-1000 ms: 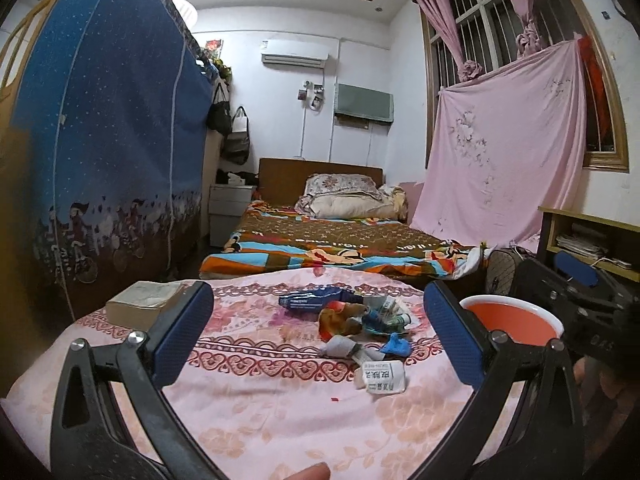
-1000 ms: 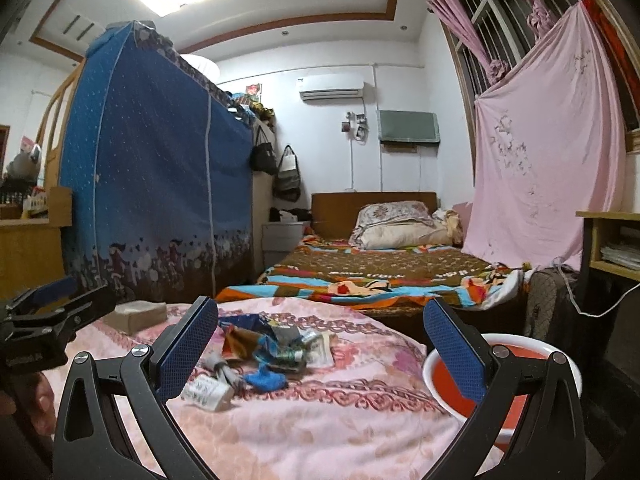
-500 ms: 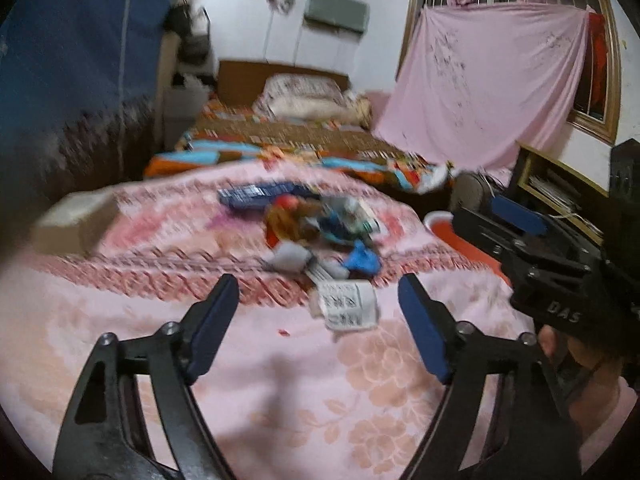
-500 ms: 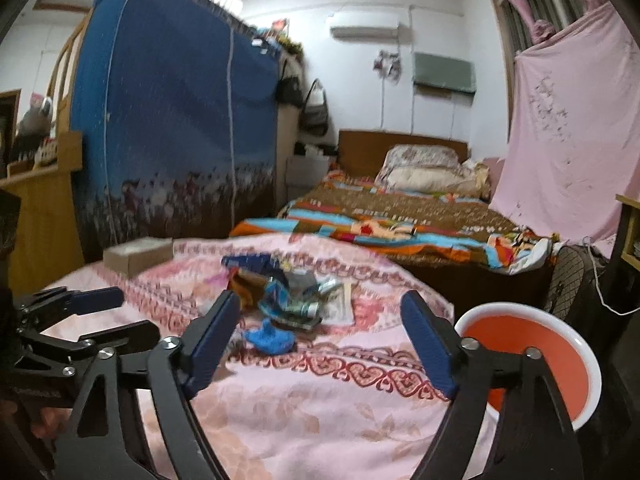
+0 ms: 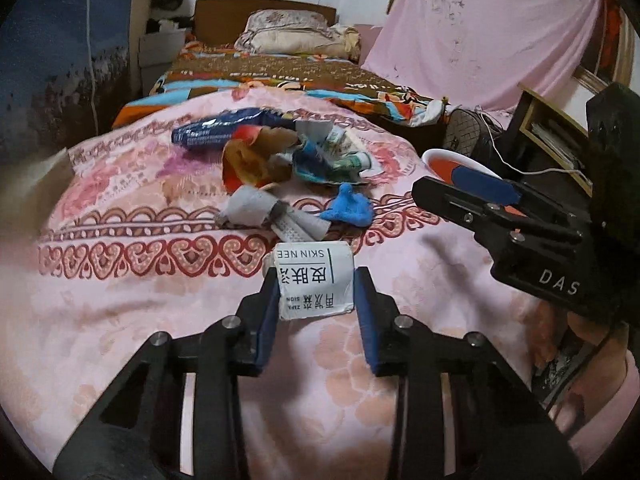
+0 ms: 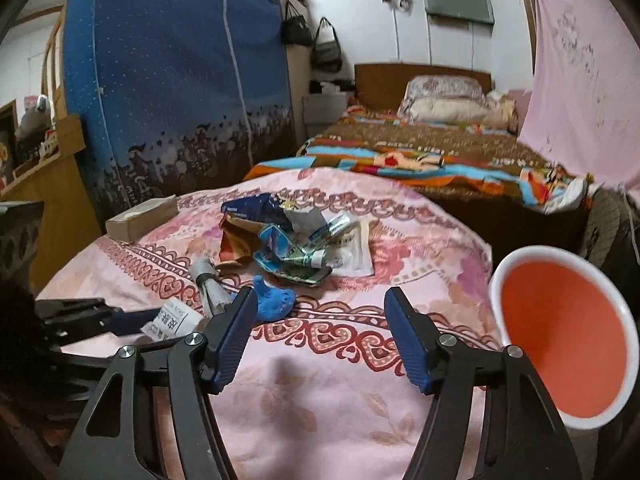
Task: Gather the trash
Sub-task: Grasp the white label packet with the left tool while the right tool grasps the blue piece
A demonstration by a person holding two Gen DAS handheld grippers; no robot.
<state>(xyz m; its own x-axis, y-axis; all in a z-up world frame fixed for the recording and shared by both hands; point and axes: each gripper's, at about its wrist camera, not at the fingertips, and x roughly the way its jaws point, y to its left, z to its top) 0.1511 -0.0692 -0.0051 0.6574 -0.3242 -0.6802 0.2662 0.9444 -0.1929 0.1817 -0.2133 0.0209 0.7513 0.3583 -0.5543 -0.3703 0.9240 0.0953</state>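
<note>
My left gripper is shut on a white printed carton that lies on the pink patterned tablecloth. Behind it lies a pile of trash: a grey crumpled wrapper, a blue crumpled piece, an orange-brown bag, a dark blue packet and a tube with foil wrappers. My right gripper is open and empty above the cloth, in front of the blue piece. The carton also shows in the right wrist view.
An orange bin with a white rim stands at the table's right edge. A flat cardboard box lies at the table's far left. A bed is behind the table and a blue wardrobe to the left.
My left gripper has moved forward and down to the white carton and closed on it. My right gripper has tilted down toward the trash and narrowed somewhat but stays open.
</note>
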